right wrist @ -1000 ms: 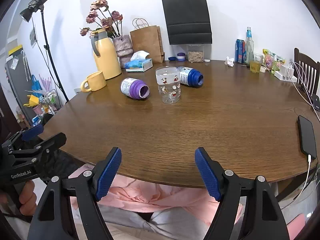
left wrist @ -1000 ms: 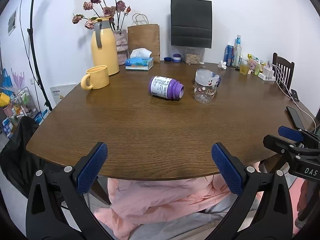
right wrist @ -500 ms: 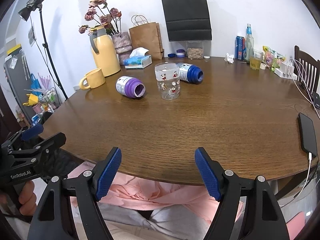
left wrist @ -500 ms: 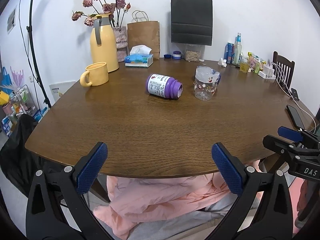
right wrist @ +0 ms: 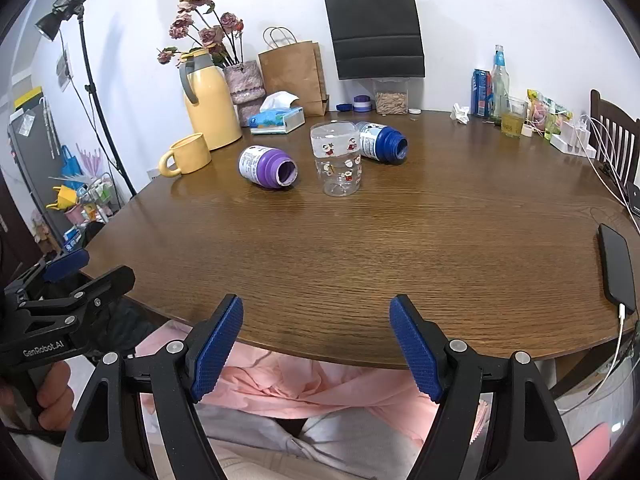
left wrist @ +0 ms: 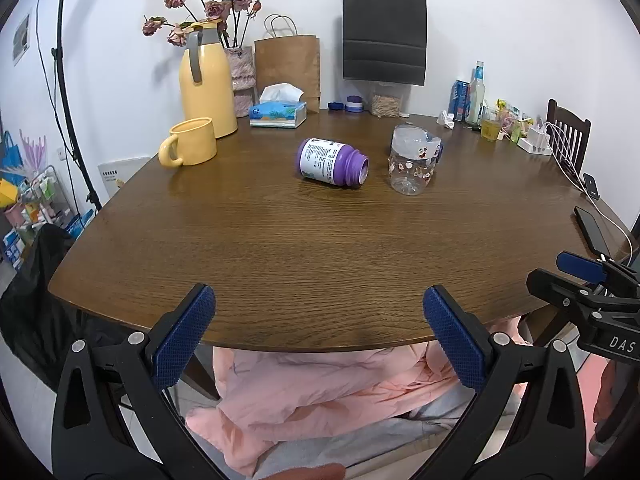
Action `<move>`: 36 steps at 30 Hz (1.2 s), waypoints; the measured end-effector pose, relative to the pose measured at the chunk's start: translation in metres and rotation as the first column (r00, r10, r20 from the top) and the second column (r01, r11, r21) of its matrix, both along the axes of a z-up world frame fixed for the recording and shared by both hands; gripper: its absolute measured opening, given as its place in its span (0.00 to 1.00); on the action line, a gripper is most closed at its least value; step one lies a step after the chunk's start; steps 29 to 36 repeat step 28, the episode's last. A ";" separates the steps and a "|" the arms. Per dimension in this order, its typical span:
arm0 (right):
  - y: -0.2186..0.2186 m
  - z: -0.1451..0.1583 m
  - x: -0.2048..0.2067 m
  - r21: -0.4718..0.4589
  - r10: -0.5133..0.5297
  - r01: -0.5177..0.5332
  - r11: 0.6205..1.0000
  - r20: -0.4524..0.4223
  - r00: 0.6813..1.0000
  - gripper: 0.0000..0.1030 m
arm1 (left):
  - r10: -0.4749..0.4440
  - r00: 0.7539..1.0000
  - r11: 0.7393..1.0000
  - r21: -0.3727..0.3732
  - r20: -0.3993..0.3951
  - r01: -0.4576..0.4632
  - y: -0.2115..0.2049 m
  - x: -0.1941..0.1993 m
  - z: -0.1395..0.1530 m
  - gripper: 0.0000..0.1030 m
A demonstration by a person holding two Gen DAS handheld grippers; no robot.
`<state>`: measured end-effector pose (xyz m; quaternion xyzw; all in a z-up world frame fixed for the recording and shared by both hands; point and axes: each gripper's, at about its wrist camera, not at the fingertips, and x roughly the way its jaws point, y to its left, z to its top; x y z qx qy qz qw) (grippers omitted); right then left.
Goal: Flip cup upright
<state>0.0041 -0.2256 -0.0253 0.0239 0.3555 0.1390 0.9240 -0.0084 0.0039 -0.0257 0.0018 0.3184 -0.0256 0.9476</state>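
Table point(left wrist: 280, 248), dark wood with visible grain and a rounded near edge, is filling both views; its far right side is running out of frame. Black bag point(right wrist: 374, 28) is hanging flat on the wall, with a brown paper bag point(right wrist: 294, 76) below it, creased and matte. Yellow flask point(left wrist: 206, 92), smooth and glossy, is partly covering a fuzzy pink vase point(right wrist: 244, 82) of dried roses. Left gripper point(left wrist: 318, 336) is hovering at the near edge, its ribbed blue pads spread wide and holding nothing; right gripper point(right wrist: 316, 340) is doing the same, jaws wide apart, empty. Clear cup point(right wrist: 336, 160), printed with small cartoon figures, is standing mouth-down near the table's middle, well apart from both grippers; in the left view it is hiding most of the blue bottle point(right wrist: 380, 142) lying behind it. Purple bottle point(left wrist: 332, 162), plastic, white-labelled, is lying on its side just left of the cup, open mouth facing right; label text is too small to read. Yellow mug point(left wrist: 190, 142), ceramic-looking, is standing beside the flask. Phone point(right wrist: 616, 266) is lying at the right edge, cabled, partly cut off in the left view.
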 end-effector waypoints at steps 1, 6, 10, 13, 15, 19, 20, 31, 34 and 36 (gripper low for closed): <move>0.000 0.000 0.000 0.001 0.000 0.000 1.000 -0.001 1.000 0.78 | -0.001 1.000 1.000 -0.001 -0.001 0.001 0.001 0.001 0.000 1.00; 0.000 -0.001 0.000 0.001 -0.002 0.002 1.000 -0.005 1.000 0.78 | -0.002 1.000 1.000 -0.005 -0.006 0.002 0.003 0.002 0.000 1.00; -0.001 -0.002 0.000 0.001 -0.003 0.003 1.000 -0.007 1.000 0.78 | -0.001 1.000 1.000 -0.006 -0.011 0.001 0.004 0.003 -0.001 1.00; -0.001 -0.002 0.001 0.000 -0.001 0.001 1.000 -0.008 1.000 0.78 | -0.002 1.000 1.000 -0.005 -0.011 0.002 0.004 0.004 -0.001 1.00; -0.001 -0.002 0.001 -0.001 -0.001 0.001 1.000 -0.009 1.000 0.78 | -0.002 1.000 1.000 -0.006 -0.012 0.001 0.004 0.004 -0.001 1.00; -0.001 -0.002 0.001 0.000 -0.002 0.002 1.000 -0.012 1.000 0.78 | -0.002 1.000 1.000 -0.005 -0.015 0.002 0.005 0.005 -0.001 1.00; -0.001 -0.002 0.001 0.000 -0.002 0.002 1.000 -0.012 1.000 0.78 | -0.003 1.000 1.000 -0.006 -0.016 0.002 0.005 0.004 -0.001 1.00; -0.001 -0.003 0.001 0.001 -0.001 0.001 1.000 -0.015 1.000 0.78 | -0.010 1.000 1.000 -0.003 -0.009 0.010 0.007 0.003 -0.003 1.00; -0.001 -0.003 0.001 0.001 -0.001 0.001 1.000 -0.015 1.000 0.78 | -0.010 1.000 1.000 -0.003 -0.009 0.010 0.007 0.003 -0.003 1.00; -0.001 -0.003 0.001 0.001 -0.001 0.001 1.000 -0.015 1.000 0.78 | -0.010 1.000 1.000 -0.003 -0.009 0.010 0.007 0.003 -0.003 1.00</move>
